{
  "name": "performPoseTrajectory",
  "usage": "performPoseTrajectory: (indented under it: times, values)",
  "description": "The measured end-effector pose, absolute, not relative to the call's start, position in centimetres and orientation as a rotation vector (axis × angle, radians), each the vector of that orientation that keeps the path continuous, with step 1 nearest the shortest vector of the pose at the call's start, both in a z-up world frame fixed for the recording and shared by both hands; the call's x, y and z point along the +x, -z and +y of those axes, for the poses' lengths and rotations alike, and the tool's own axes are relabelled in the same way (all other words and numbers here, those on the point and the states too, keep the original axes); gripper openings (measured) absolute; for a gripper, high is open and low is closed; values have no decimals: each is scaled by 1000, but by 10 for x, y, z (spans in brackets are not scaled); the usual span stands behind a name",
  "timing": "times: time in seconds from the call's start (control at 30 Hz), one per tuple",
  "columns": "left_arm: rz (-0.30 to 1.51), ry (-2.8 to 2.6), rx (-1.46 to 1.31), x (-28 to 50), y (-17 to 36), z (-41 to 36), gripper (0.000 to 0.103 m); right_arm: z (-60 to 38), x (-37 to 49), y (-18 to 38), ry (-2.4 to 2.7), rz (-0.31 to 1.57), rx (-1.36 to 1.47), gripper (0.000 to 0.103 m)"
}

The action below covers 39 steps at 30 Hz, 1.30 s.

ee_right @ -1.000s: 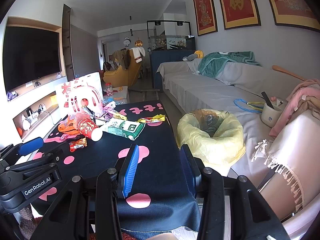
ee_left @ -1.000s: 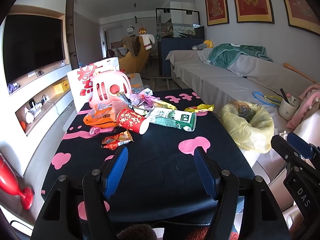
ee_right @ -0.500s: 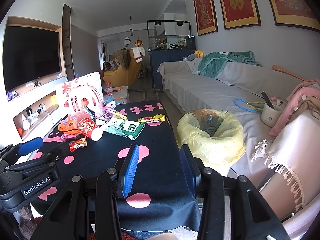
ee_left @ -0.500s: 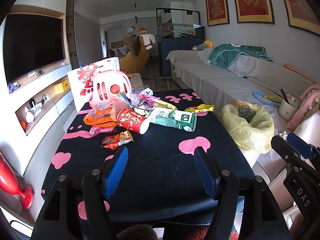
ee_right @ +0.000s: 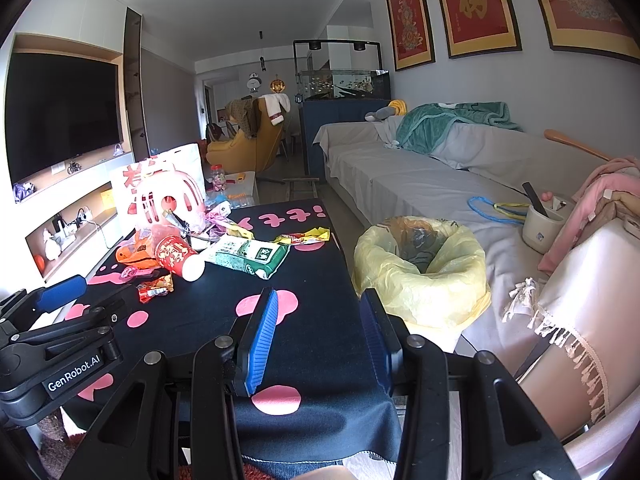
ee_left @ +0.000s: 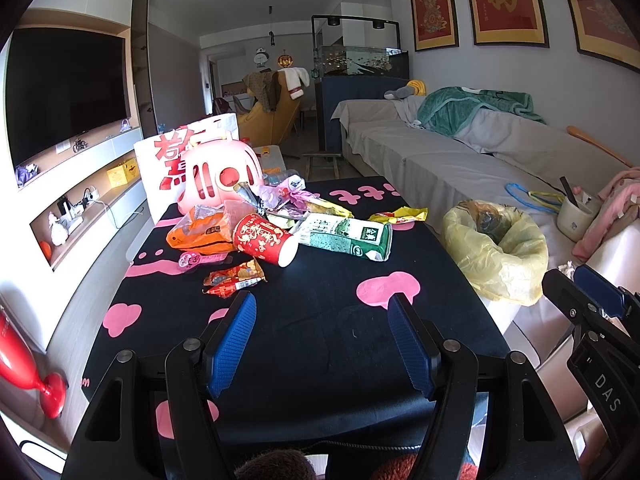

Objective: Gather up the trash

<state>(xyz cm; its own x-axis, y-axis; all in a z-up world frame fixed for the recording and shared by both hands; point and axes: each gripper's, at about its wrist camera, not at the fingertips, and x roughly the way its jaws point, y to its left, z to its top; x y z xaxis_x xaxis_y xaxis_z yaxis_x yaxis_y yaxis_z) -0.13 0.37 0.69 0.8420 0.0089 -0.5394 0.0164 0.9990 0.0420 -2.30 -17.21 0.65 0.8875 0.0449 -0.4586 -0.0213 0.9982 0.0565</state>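
Observation:
A pile of trash lies on the far half of the black table (ee_left: 320, 336) with pink shapes: a red paper cup (ee_left: 265, 239) on its side, a green-and-white carton (ee_left: 344, 236), an orange bag (ee_left: 200, 234), a small red wrapper (ee_left: 234, 278) and a yellow wrapper (ee_left: 398, 215). A bin lined with a yellow bag (ee_left: 496, 250) stands right of the table; it also shows in the right wrist view (ee_right: 420, 268). My left gripper (ee_left: 320, 308) is open and empty over the near table. My right gripper (ee_right: 318, 304) is open and empty near the table's right edge.
A pink plastic basket (ee_left: 218, 176) and a white bag with red characters (ee_left: 176, 164) stand behind the trash. A grey sofa (ee_left: 440, 160) runs along the right. A white mug (ee_right: 542, 228) sits on the sofa. A TV wall (ee_left: 64, 96) is on the left.

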Motion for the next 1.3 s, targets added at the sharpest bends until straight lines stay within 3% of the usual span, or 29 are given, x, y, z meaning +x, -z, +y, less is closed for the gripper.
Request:
performPoseTrajectory:
  times: [1.3]
  values:
    - [570,-6,40,3,-9,7,69,-173,-21,-7,-33,477,44,41]
